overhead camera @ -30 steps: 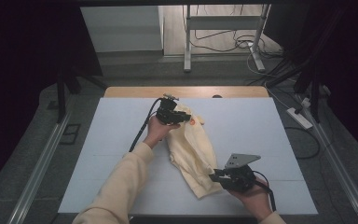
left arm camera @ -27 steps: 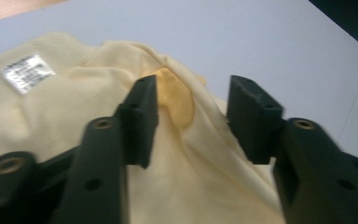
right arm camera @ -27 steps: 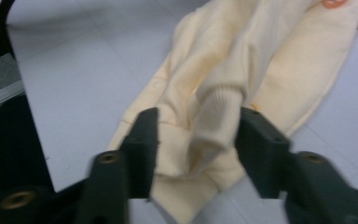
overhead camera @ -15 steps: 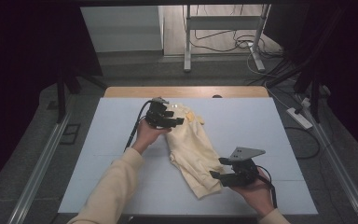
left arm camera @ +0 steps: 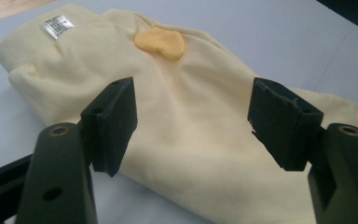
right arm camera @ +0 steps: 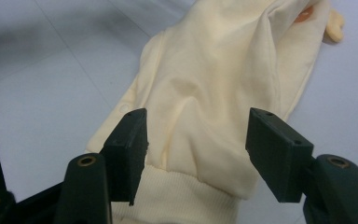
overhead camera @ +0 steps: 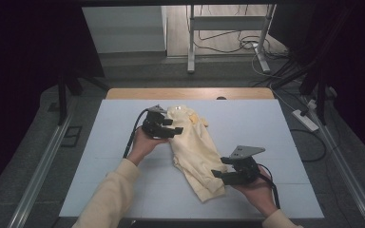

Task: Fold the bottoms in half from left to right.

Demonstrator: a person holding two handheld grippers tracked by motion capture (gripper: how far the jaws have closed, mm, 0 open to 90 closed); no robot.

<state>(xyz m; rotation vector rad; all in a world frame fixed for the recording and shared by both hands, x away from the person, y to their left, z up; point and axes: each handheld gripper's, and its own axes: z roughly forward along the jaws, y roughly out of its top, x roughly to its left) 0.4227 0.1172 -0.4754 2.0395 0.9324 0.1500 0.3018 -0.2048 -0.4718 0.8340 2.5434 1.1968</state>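
Note:
A pale yellow garment (overhead camera: 195, 147) lies lengthwise on the white table (overhead camera: 275, 142), ribbed waistband at the far end, ribbed cuff (right arm camera: 177, 200) at the near end. It carries a white label (left arm camera: 58, 24) and an orange patch (left arm camera: 161, 43). My left gripper (overhead camera: 173, 126) hovers at the garment's far left edge. Its jaws have just been opening and stand wide over the cloth (left arm camera: 177, 84), pads not touching it. My right gripper (overhead camera: 221, 172) is at the near end. Its jaws have also just been opening and stand apart on either side of the cuff, not pressing it (right arm camera: 214, 70).
A wooden strip (overhead camera: 190, 93) runs along the table's far edge. Behind it the floor holds metal stand legs (overhead camera: 190, 57) and cables, with a power strip (overhead camera: 304, 118) to the right. Metal rails flank the table on both sides.
Both grippers' jaws have opened and let go of the garment. My left hand has drawn back to the left off the garment's far end. The right hand has barely moved.

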